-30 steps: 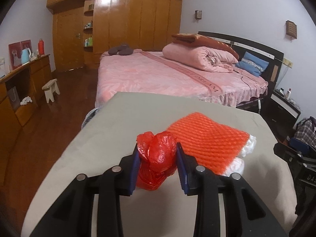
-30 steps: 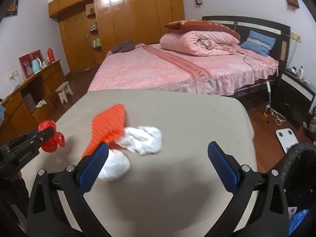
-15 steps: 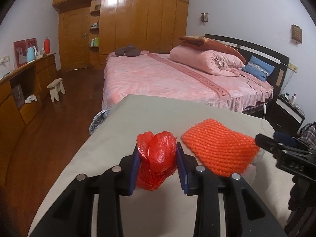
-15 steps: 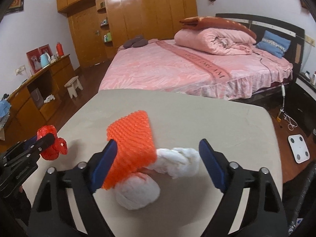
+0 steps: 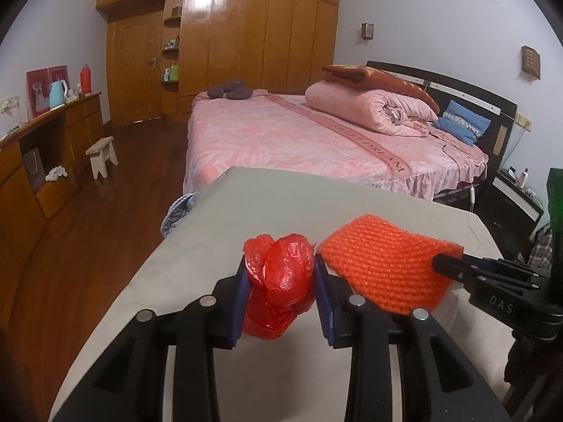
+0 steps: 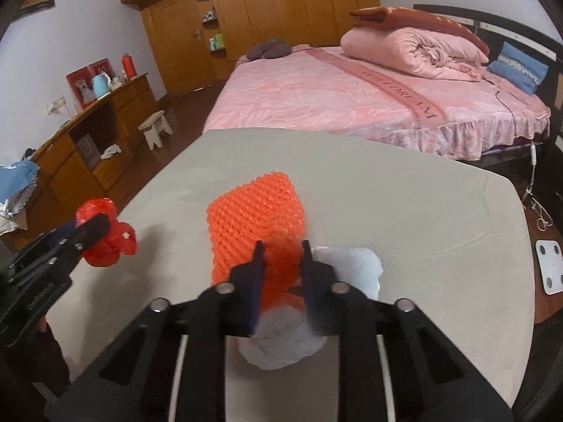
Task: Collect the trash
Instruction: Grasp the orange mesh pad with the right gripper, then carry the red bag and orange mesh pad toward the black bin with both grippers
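Bedroom setup, with a grey table (image 6: 404, 211) in the foreground holding the trash. Nearest to the cameras, the left gripper (image 5: 280, 293) is pinching a crumpled red bag (image 5: 278, 285) between its blue pads, held just over the table's near edge. The right gripper (image 6: 281, 274) has its jaws clamped nearly together on the near end of the orange foam net (image 6: 255, 218), right where it overlaps two white wads (image 6: 348, 263) of tissue or plastic, can't tell which. The net's far end lies flat on the table. Beyond that it's just the pink bed (image 6: 352, 95), a rolled quilt (image 6: 408, 47) and the wooden wardrobe (image 5: 246, 35) at the back.

So I'd say we're at the grab step for the second piece, first one already in hand. Next move probably needs a clean lift of the net without dragging the white wads along, then carrying both to a bin, which I can't see in either view. The wads are left to pick up after.
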`<state>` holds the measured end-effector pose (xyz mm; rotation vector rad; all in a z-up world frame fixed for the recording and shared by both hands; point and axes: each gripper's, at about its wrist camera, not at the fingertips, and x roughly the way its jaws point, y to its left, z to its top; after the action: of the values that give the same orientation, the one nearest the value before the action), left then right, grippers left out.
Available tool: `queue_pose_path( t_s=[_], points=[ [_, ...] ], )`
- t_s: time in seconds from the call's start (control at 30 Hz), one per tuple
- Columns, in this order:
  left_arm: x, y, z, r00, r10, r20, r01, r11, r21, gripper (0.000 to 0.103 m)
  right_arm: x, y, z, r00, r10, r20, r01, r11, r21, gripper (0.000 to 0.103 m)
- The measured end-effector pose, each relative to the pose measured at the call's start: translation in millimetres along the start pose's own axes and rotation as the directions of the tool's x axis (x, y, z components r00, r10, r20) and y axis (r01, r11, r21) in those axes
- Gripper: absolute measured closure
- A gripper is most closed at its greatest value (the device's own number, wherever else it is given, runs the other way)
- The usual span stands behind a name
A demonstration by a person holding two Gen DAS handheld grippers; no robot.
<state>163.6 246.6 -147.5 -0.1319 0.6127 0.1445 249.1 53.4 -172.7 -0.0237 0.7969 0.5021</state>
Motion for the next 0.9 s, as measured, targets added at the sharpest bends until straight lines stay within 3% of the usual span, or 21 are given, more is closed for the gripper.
queue_pose_path(
  t_s=[0.4,0.9],
  points=[
    [-16,-14,5,1.000,0.001,0.022,-0.002,1.000,0.009,0.069,-47,3,6,0.995,0.045,0.088,-0.046,0.999,0.009,0.090],
    [-53,-45,9,0.999,-0.031,0.036,0.030,0.999,0.043,0.069,-98,-8,0,0.988,0.030,0.153,-0.034,0.999,0.020,0.090]
  ],
)
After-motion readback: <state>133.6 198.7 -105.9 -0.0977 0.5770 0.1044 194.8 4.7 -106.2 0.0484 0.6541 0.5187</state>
